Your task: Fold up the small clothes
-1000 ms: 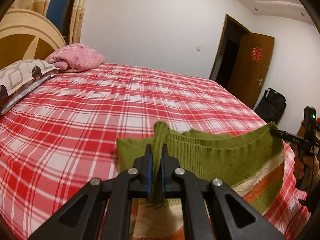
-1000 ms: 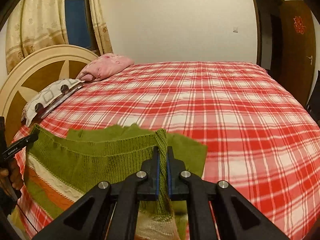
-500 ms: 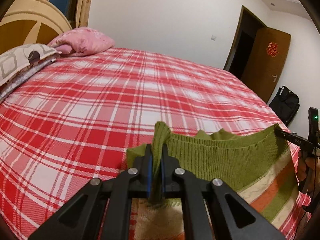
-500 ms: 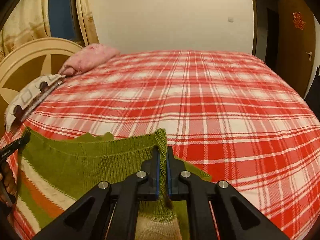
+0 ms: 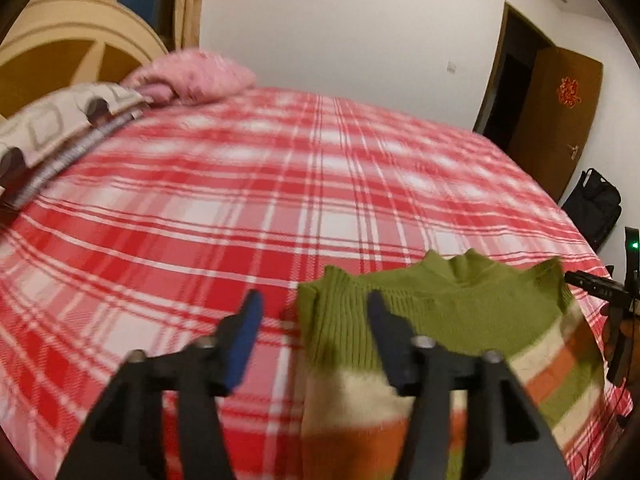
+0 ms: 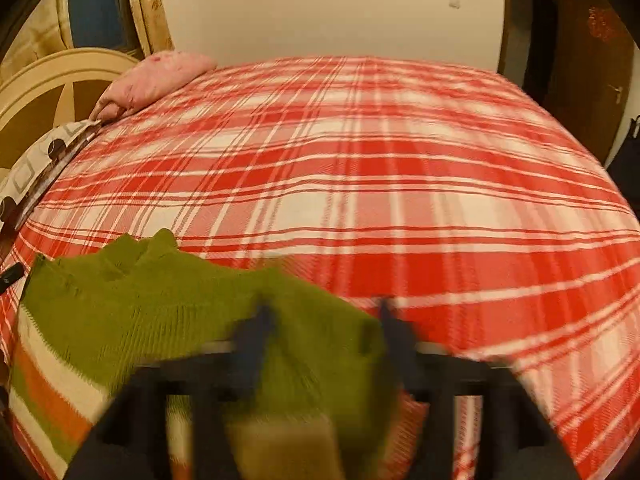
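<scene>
Both claws, clamped on green hem a second ago, now opening. Left gripper (image 5: 314,316) jaws parting, sweater (image 5: 452,320) edge between them, unpinched. Right gripper (image 6: 324,320) likewise, blurred. Sweater lying on plaid bedspread (image 5: 240,208): green top, cream and orange stripes.

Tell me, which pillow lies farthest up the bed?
The plain pink pillow, by the wall; the grey patterned pillow lies nearer the camera, against the headboard.

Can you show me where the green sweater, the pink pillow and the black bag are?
green sweater (image 5: 460,312): left wrist view, on its ribbed green top part.
pink pillow (image 5: 192,76): left wrist view, on its middle, by the headboard.
black bag (image 5: 596,208): left wrist view, on its front, by the door.
</scene>
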`<move>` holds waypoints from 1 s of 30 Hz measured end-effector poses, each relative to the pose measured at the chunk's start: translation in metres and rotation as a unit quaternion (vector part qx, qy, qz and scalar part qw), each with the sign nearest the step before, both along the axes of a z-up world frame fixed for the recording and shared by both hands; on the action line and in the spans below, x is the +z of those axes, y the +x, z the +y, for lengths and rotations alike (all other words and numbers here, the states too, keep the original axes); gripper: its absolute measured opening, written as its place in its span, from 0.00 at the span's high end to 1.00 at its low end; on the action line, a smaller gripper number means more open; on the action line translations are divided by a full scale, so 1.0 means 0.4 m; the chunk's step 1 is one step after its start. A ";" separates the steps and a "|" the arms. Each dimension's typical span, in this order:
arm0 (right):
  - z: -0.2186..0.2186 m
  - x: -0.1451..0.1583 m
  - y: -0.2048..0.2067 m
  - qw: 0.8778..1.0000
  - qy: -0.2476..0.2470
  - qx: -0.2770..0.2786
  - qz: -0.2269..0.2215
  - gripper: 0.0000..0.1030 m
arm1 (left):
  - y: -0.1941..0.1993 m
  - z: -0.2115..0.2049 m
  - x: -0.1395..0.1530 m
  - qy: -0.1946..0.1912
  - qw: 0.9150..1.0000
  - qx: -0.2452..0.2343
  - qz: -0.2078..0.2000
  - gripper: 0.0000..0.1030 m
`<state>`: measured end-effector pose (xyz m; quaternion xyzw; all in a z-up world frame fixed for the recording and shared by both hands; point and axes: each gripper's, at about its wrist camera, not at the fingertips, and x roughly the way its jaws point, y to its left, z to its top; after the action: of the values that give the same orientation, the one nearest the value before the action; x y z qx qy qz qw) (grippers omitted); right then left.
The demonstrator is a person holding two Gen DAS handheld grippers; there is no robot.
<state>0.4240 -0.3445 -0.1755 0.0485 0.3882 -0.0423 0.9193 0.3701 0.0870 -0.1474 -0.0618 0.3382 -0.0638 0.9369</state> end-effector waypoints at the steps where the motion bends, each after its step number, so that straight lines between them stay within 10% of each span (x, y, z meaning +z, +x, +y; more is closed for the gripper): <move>1: -0.012 0.010 -0.028 1.000 0.001 -0.004 -0.007 0.34 | -0.025 0.000 0.007 -0.001 1.000 -0.008 -0.004 0.42; 12: 0.099 -0.003 -0.386 0.995 0.043 0.094 0.010 0.34 | -0.211 -0.076 -0.110 0.063 0.995 -0.008 0.082 0.34; 20: 0.091 -0.114 -0.430 0.995 0.052 0.067 0.051 0.34 | -0.237 -0.050 -0.156 0.056 0.992 0.022 0.108 0.22; 30: 0.190 0.013 -0.477 0.998 -0.010 0.056 -0.015 0.34 | -0.246 -0.052 -0.169 0.059 0.992 0.035 0.102 0.06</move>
<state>0.2331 -0.2687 -0.1705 0.0182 0.3757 0.0056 0.9266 0.2717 0.0662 -0.2151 -0.0244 0.4324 -0.0041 0.9014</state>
